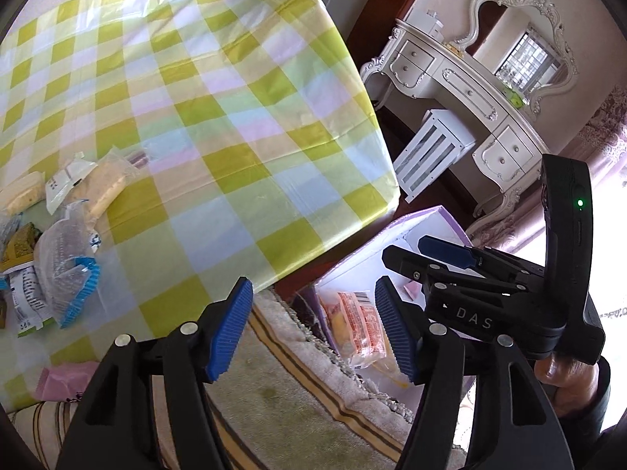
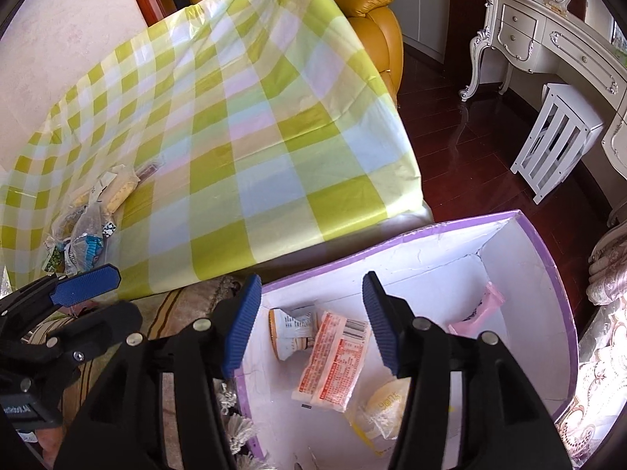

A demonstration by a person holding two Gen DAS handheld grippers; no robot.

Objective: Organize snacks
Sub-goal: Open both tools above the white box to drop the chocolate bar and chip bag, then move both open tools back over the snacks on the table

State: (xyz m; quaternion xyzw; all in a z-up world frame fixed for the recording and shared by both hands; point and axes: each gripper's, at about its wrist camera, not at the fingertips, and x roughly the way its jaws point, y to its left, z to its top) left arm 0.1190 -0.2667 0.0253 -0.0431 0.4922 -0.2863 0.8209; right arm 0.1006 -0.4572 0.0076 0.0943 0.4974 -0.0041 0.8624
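A purple-rimmed white box (image 2: pixel 548 274) stands on the floor beside the table and holds several snack packets. Among them lie an orange-and-white packet (image 2: pixel 335 360), a white packet (image 2: pixel 292 329), a pink one (image 2: pixel 482 309) and a clear-wrapped cake (image 2: pixel 382 403). My right gripper (image 2: pixel 311 323) hangs open over the box, nothing between its fingers. My left gripper (image 1: pixel 313 327) is open and empty too, near the table's front edge, with the orange packet (image 1: pixel 358 325) in the box (image 1: pixel 431 215) beyond it. A pile of snack packets (image 1: pixel 66 235) lies at the table's left; the same pile (image 2: pixel 88 219) shows in the right wrist view.
The table carries a green-and-white checked cloth (image 1: pixel 219 117). A pink packet (image 1: pixel 62 382) lies at its near edge. A striped rug (image 1: pixel 298 384) covers the floor. A white dressing table (image 1: pixel 470 90) and small stool (image 2: pixel 556 137) stand right; a yellow armchair (image 2: pixel 372 11) is behind.
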